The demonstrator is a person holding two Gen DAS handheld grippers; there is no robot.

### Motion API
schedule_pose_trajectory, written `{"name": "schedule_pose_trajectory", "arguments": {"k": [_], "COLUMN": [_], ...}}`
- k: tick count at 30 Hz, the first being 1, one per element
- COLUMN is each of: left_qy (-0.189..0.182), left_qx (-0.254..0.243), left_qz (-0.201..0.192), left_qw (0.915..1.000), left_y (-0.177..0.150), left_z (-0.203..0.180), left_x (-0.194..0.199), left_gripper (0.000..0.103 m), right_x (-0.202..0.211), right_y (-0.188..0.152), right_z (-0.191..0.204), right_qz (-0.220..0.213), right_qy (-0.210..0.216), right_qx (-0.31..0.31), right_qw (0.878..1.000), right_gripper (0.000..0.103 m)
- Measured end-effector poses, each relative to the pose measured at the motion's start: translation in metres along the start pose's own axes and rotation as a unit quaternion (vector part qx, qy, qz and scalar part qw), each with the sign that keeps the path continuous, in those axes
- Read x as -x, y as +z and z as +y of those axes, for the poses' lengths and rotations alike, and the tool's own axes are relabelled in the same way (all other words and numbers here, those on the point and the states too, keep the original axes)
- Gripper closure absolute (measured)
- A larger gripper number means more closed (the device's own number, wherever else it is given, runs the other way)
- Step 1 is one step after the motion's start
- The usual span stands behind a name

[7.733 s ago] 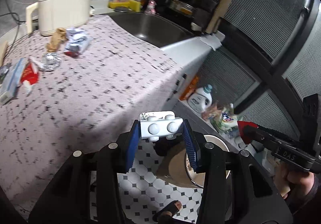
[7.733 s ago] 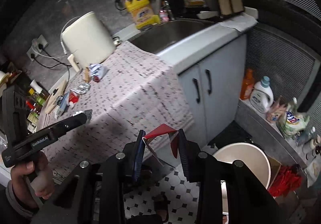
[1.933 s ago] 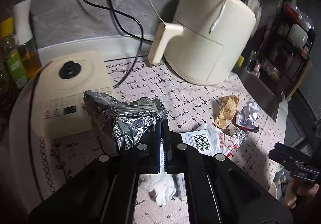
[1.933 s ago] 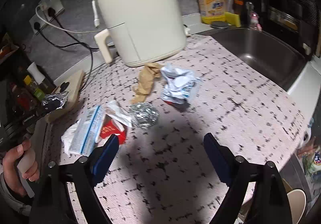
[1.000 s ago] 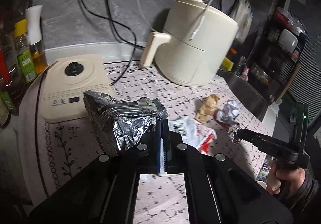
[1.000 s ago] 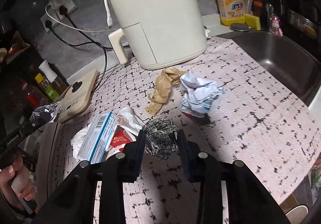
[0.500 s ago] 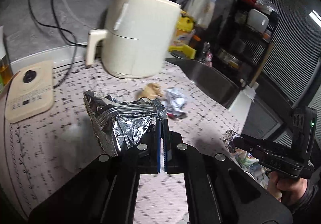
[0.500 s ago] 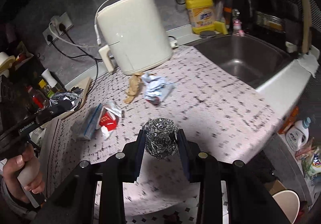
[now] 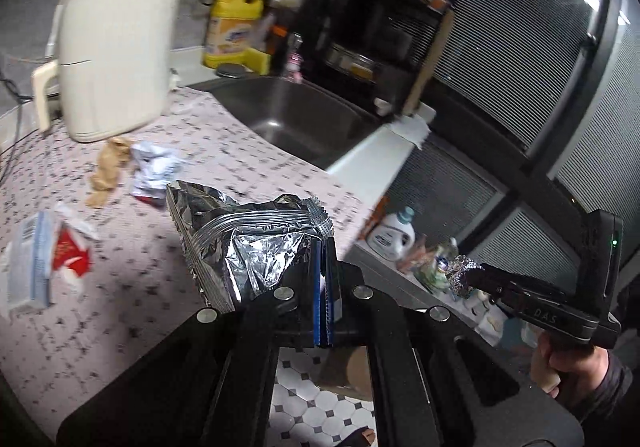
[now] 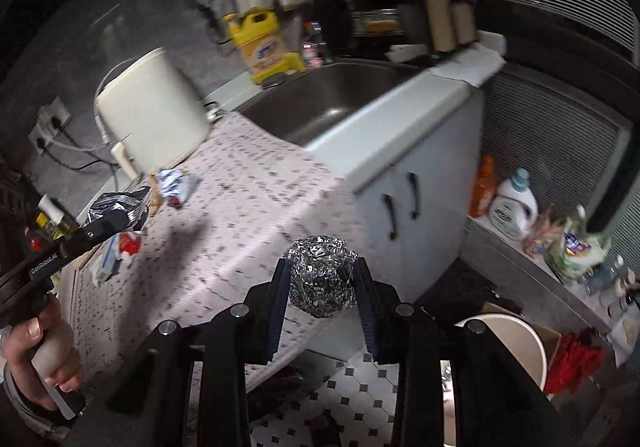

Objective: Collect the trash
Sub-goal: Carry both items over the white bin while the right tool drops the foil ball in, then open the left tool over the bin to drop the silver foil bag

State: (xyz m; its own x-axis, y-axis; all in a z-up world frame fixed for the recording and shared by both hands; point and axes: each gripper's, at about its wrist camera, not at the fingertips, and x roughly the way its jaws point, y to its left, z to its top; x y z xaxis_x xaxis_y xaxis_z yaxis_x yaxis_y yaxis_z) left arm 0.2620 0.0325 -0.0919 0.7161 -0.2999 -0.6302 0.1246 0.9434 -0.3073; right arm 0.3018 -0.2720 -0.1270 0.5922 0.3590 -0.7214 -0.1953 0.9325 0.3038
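- The left gripper [image 9: 324,267] has its jaws pinched fully together on an edge of a silver foil wrapper [image 9: 244,243], which stands up crumpled in front of the fingers, clear of the counter [image 9: 120,307].
- The right gripper [image 10: 322,279] has its jaws part-way open and pressed on either side of a foil ball [image 10: 322,275]; the ball fills the gap and is lifted off the surface.
- Seen from the left wrist, the right gripper and its ball hang out past the counter edge, above the floor side.
- Below the right gripper, on the tiled floor, the rim of a pale bin [image 10: 520,331] shows; the grippers hide most of its opening.
- Judgement: both hands are loaded, so the step in hand is the carry from counter to bin, not another pick.
- The next move calls for bringing each load over the bin mouth, then parting the jaws so it drops in. The ball should fall cleanly; the light wrapper may cling to a pad or drift, so it wants a low release well inside the rim.
- Farther back on the counter more trash waits: a white box [image 9: 30,263] with a red-and-white wrapper [image 9: 70,251] beside it, a brown paper scrap [image 9: 108,171], and a crumpled white wrapper [image 9: 156,167] just beside that.
- Beyond those stand a cream appliance [image 9: 116,55] and the sink [image 9: 300,115].
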Motion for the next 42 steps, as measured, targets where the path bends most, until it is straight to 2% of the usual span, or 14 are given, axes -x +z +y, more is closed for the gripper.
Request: {"name": "schedule_pose_trajectory", "arguments": {"k": [11, 13, 14, 15, 27, 40, 42], "left_qy": [-0.064, -0.071, -0.075, -0.077, -0.112, -0.164, -0.167], "left_qx": [-0.053, -0.058, -0.061, -0.064, -0.092, -0.108, -0.104], "left_qz": [0.055, 0.066, 0.072, 0.077, 0.154, 0.253, 0.263], "left_qw": [0.995, 0.9936, 0.9927, 0.9919, 0.9774, 0.9474, 0.9445], "left_y": [-0.019, -0.024, -0.027, -0.03, -0.08, -0.136, -0.141], "left_z": [-0.096, -0.109, -0.116, -0.121, -0.184, -0.245, -0.251], "left_x": [-0.053, -0.061, -0.065, -0.068, -0.116, -0.175, -0.182], "left_gripper": [0.1, 0.1, 0.1, 0.1, 0.1, 0.099, 0.093], "right_x": [0.04, 0.044, 0.047, 0.05, 0.095, 0.134, 0.137], "right_y": [-0.042, -0.049, -0.053, -0.056, -0.104, -0.135, -0.137], "right_z": [-0.112, -0.126, -0.132, -0.138, -0.205, -0.242, -0.248], "right_qz": [0.007, 0.013, 0.012, 0.008, 0.013, 0.003, 0.002], "right_qy": [-0.056, -0.06, -0.062, -0.066, -0.112, -0.141, -0.145], "right_qx": [-0.083, -0.093, -0.099, -0.103, -0.156, -0.195, -0.199], "right_qw": [0.995, 0.994, 0.993, 0.992, 0.981, 0.971, 0.969], "right_gripper": [0.067, 0.057, 0.044, 0.042, 0.039, 0.039, 0.039]}}
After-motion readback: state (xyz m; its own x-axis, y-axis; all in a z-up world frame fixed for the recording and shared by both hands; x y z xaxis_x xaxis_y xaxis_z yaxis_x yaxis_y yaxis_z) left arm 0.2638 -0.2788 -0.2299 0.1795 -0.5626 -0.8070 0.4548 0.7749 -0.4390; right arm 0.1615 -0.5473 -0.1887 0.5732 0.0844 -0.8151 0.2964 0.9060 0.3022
